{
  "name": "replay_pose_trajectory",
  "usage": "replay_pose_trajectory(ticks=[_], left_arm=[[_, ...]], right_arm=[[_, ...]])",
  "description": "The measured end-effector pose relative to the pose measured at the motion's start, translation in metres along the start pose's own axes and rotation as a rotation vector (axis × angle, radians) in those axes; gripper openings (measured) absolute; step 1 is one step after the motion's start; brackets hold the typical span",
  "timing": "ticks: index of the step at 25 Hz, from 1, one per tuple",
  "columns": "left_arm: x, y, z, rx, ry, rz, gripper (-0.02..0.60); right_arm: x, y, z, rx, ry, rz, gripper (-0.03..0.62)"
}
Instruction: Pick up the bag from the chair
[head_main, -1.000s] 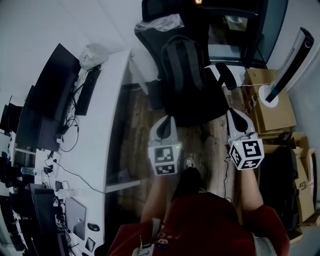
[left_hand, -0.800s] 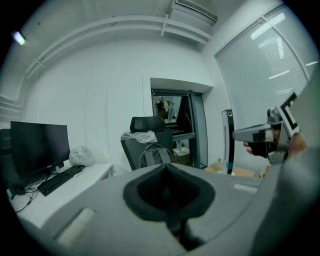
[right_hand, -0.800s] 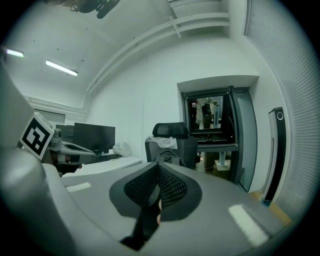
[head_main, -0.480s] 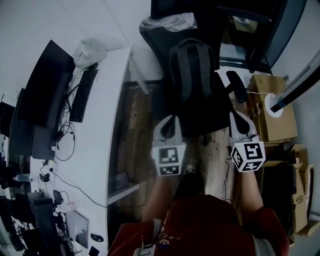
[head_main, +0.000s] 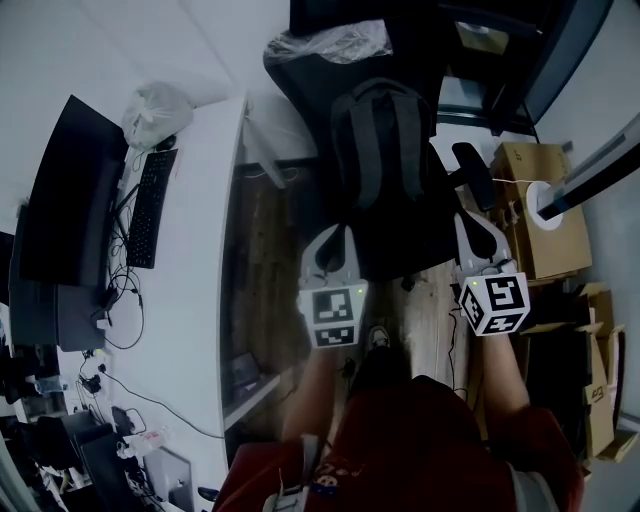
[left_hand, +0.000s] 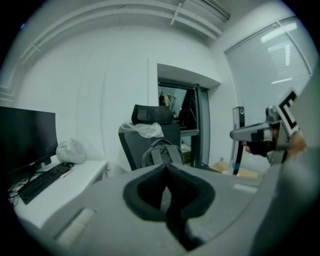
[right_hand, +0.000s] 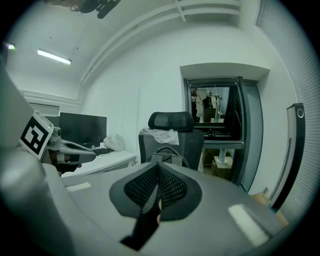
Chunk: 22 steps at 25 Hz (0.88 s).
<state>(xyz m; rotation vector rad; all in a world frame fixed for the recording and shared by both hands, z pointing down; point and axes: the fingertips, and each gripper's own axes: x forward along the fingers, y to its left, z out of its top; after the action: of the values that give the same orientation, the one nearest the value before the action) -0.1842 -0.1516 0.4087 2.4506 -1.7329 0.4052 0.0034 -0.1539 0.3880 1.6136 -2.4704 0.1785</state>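
Note:
A dark backpack (head_main: 382, 140) stands upright on the seat of a black office chair (head_main: 400, 235), leaning on the backrest with its straps facing me. In the left gripper view the backpack (left_hand: 160, 154) shows just above the jaws. It is straight ahead in the right gripper view (right_hand: 169, 154) too. My left gripper (head_main: 335, 235) is shut and empty, short of the seat's front left edge. My right gripper (head_main: 478, 232) is also shut and empty, near the seat's front right corner. Neither touches the backpack.
A white desk (head_main: 190, 270) runs along the left with a keyboard (head_main: 148, 205), a monitor (head_main: 65, 200) and a white plastic bag (head_main: 155, 105). Crumpled clear plastic (head_main: 325, 45) lies over the chair's back. Cardboard boxes (head_main: 540, 215) stand at the right. My shoe (head_main: 378, 335) is below the seat.
The head view has shifted slightly, and chair and backpack sit a little nearer. Both grippers stay shut, side by side in front of the seat.

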Motion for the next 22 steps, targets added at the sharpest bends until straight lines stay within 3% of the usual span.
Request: replay_pose_trajectory(ticks=[11,22], left_arm=[[0.044,0.015,0.028,0.011,-0.035,-0.027,-0.003],[0.098,-0.006,0.056,0.047,-0.036,0.026,-0.003]], right_arm=[[0.034,-0.018,0.021,-0.013,-0.020,-0.031,0.000],[0.069,-0.081,0.032,0.021,-0.067,0.013,0.000]])
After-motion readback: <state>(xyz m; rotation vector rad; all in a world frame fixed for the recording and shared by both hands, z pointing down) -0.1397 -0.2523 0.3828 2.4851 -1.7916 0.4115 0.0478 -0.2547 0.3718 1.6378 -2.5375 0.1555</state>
